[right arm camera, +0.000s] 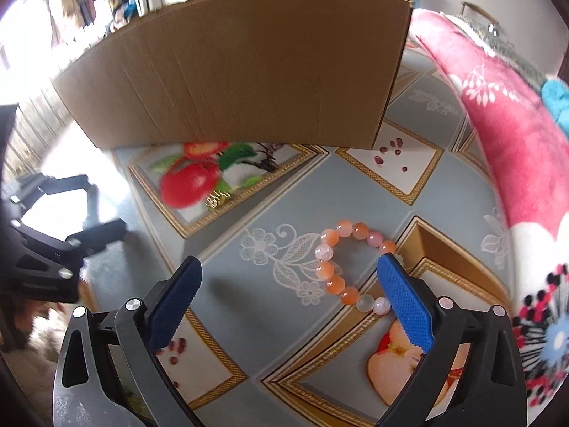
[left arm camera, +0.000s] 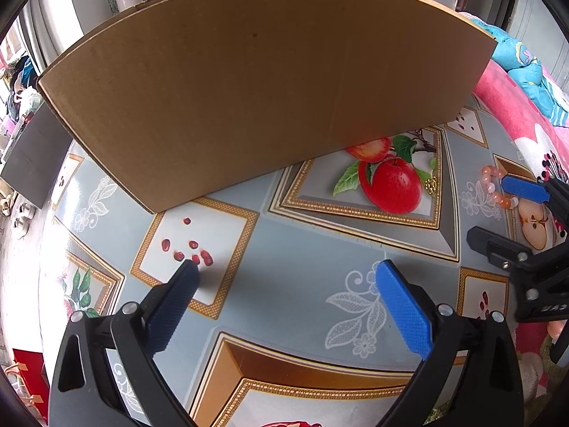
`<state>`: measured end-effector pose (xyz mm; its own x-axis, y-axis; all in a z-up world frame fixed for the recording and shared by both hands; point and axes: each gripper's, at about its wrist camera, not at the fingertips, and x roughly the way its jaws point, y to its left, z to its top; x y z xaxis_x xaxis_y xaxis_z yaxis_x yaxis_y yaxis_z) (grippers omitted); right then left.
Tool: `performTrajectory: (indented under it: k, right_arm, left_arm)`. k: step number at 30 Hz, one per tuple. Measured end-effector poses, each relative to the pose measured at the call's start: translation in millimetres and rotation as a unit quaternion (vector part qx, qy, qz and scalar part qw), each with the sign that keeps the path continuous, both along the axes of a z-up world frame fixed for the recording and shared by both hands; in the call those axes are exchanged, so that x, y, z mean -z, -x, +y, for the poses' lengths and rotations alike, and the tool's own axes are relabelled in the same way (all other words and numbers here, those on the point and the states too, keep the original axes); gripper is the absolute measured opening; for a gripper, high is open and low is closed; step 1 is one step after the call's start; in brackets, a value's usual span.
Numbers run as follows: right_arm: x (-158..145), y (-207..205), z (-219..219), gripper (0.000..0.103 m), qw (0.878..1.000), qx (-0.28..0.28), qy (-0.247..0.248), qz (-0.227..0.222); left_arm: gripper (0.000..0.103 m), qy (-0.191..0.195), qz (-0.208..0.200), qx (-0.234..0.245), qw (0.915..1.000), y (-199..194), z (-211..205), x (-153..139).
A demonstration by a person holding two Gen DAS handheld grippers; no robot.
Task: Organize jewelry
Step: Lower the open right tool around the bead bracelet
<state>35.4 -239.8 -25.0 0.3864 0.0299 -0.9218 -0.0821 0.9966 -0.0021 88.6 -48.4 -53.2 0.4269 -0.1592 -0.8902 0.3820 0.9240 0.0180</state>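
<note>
Lying on the counter (right arm camera: 249, 210), the beaded bracelet (right arm camera: 350, 267) is sitting just inside the right gripper's (right arm camera: 290, 267) right finger, jaws gaping; the left gripper (left arm camera: 286, 270) is also hanging wide apart.

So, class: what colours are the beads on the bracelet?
The bracelet has mostly orange beads, with a few pale pink and whitish ones. It shows best in the right wrist view.

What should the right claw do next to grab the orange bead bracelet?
Probably slide the right claw a little to the right, then close. It is open, and the orange bead bracelet lies flat on the patterned tablecloth, with one side between the fingers and the other at or under the right finger. Centring first should let both fingers pinch the beads. The cardboard box stands beyond.
</note>
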Motion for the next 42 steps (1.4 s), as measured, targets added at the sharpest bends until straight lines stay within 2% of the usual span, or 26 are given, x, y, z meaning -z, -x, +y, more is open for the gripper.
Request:
performTrajectory:
  k: [13, 36, 38, 42]
  right_arm:
    - [0.6, -1.5, -3.5, 0.095, 1.000, -0.002, -0.005, -0.014]
    - [-1.2, 8.9, -4.4, 0.095, 1.000, -0.005, -0.009, -0.023]
    - [-9.0, 10.5, -9.9, 0.095, 0.999, -0.002, -0.031, -0.034]
    - [-34.9, 24.2, -26.9, 0.093, 0.994, 0.008, -0.061, -0.086]
  left_arm:
    - [0.098, -0.003, 0.010, -0.001, 0.9999, -2.5, -0.2, -0.4]
    - [0.099, 0.003, -0.014, -0.009, 0.9999, 3.4, 1.0, -0.6]
    - [0.099, 0.003, -0.014, -0.009, 0.9999, 3.0, 0.7, -0.6]
    - [0.099, 0.003, -0.013, -0.009, 0.9999, 2.7, 1.7, -0.7]
